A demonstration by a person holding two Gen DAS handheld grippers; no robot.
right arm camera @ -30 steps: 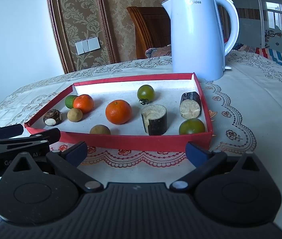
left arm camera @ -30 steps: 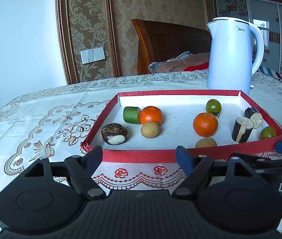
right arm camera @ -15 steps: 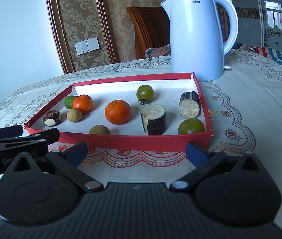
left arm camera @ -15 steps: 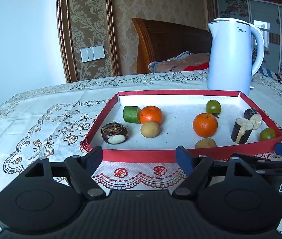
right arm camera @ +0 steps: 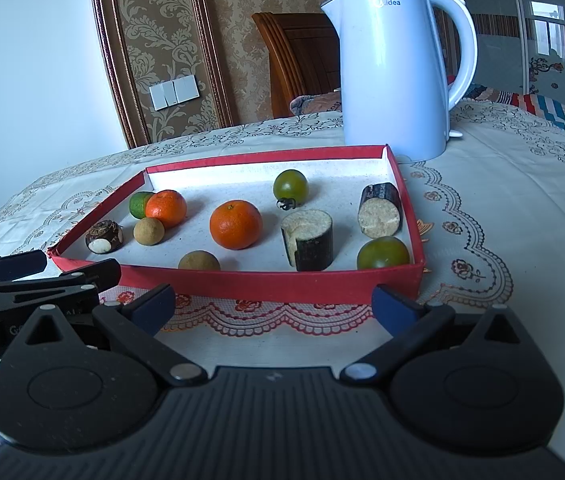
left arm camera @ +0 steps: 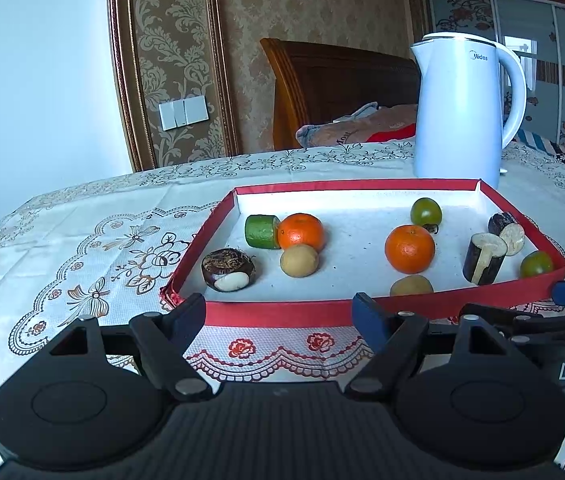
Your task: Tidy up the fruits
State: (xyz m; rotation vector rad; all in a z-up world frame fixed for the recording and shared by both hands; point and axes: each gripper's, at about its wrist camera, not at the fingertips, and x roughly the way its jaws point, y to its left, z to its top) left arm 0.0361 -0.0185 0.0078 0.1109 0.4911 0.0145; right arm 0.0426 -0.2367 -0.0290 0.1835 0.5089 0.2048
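Because both claws hang just short of the near red wall of the tray (left arm camera: 278, 314), every fruit lies forward of them and none sits between fingers: the left claw (left arm camera: 278, 312) is spread wide and holds nothing, and the right claw (right arm camera: 272, 304) is likewise spread wide and empty, the two side by side over the patterned cloth of the bench (right arm camera: 502, 200). Nearest the left claw, just over the wall and to its left, lies a dark chestnut-like piece (left arm camera: 228, 269), with a tan round fruit (left arm camera: 299, 260) beside it and, further back, a green cut piece (left arm camera: 261, 231) touching an orange (left arm camera: 301, 231). Nearest the right claw, a second tan round fruit (right arm camera: 199, 261) rests by the front wall, slightly left of its centre, and a dark cut cylinder (right arm camera: 309, 240) stands upright straight ahead, while a green tomato (right arm camera: 383, 253) sits in the near right corner. Beyond these come a second orange (right arm camera: 236, 224) mid-tray, a second dark cylinder (right arm camera: 380, 210) lying on its side with its long axis running roughly away from the claw and its pale cut face toward it, and another green tomato (right arm camera: 291, 186). Like kinds lie apart, so the sorting looks unfinished, though what grouping is wanted cannot be told. Behind the tray stands a white kettle (right arm camera: 396, 68).
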